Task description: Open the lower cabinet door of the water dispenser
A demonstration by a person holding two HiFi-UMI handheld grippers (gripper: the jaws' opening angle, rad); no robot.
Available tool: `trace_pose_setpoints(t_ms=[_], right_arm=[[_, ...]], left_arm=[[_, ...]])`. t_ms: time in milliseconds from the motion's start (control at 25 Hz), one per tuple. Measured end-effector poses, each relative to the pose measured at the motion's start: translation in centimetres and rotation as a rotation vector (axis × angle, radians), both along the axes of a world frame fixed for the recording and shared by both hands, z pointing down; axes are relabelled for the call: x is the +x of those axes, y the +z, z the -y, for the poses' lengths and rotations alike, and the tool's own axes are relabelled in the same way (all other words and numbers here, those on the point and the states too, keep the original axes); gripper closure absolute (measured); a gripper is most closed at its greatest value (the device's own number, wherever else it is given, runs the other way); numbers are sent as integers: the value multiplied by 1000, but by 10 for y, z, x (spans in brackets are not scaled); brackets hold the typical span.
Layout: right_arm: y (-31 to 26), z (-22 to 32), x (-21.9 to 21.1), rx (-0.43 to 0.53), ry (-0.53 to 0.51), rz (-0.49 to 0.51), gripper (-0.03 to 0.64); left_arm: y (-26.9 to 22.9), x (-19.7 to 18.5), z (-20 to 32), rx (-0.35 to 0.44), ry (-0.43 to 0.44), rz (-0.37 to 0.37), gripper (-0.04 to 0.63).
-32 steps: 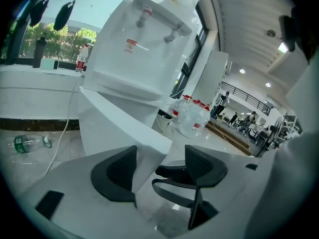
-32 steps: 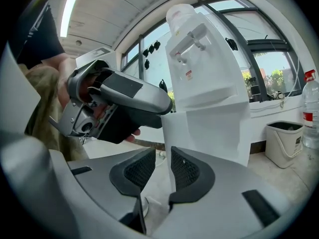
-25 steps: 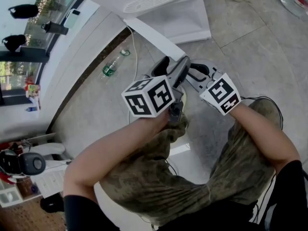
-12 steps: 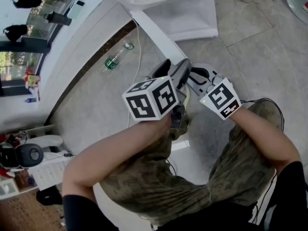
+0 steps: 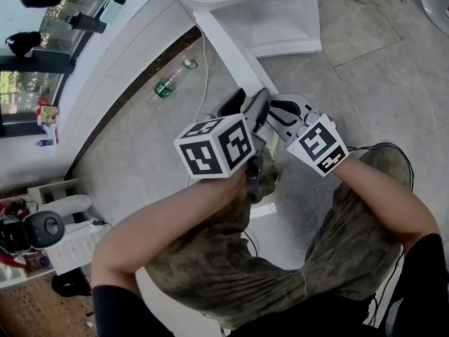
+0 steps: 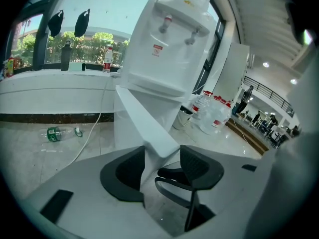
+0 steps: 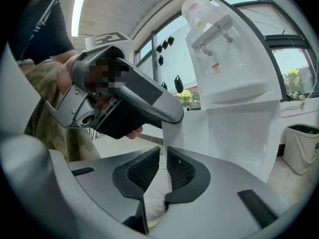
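Observation:
The white water dispenser [image 5: 266,12] stands at the top of the head view, and its lower cabinet door [image 5: 231,55] is swung out toward me. My right gripper [image 5: 272,109] is at the door's free edge. In the right gripper view the door's thin edge [image 7: 172,133] runs between the pads of the right gripper [image 7: 163,166], which clamp it. My left gripper [image 5: 242,98] is beside it at the same edge. The door's lower corner [image 6: 144,128] lies between the wide jaws of the left gripper [image 6: 159,164], which are closing.
A green bottle [image 5: 168,84] and a white cable [image 5: 203,69] lie on the tiled floor left of the door. Water jugs [image 6: 214,118] stand beyond the dispenser and a grey bin [image 7: 301,146] beside it. My knees in camouflage trousers [image 5: 231,258] are just below the grippers.
Both grippers have shifted a little along the floor with the door's edge. The left gripper's marker cube now sits slightly further left in the head view.

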State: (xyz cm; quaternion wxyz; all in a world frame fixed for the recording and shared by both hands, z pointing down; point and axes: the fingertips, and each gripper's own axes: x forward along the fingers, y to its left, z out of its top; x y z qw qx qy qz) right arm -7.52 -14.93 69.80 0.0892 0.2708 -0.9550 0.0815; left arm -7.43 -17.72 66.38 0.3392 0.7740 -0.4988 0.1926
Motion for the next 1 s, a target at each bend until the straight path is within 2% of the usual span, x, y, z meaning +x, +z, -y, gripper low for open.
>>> trace_pose_setpoints(t_ms=[240, 640, 840, 1000], right_arm=[[-10, -4, -4, -18, -57, 43, 571], [-5, 3, 3, -44, -26, 60, 595], [-3, 7, 7, -36, -12, 59, 611], [-6, 16, 18, -48, 28, 71, 612]], left_arm=[[0, -16, -7, 18, 27, 10, 383], [-2, -37, -11, -29, 50, 12, 403], [0, -34, -10, -60, 73, 12, 400], [0, -31, -8, -45, 75, 35, 394]])
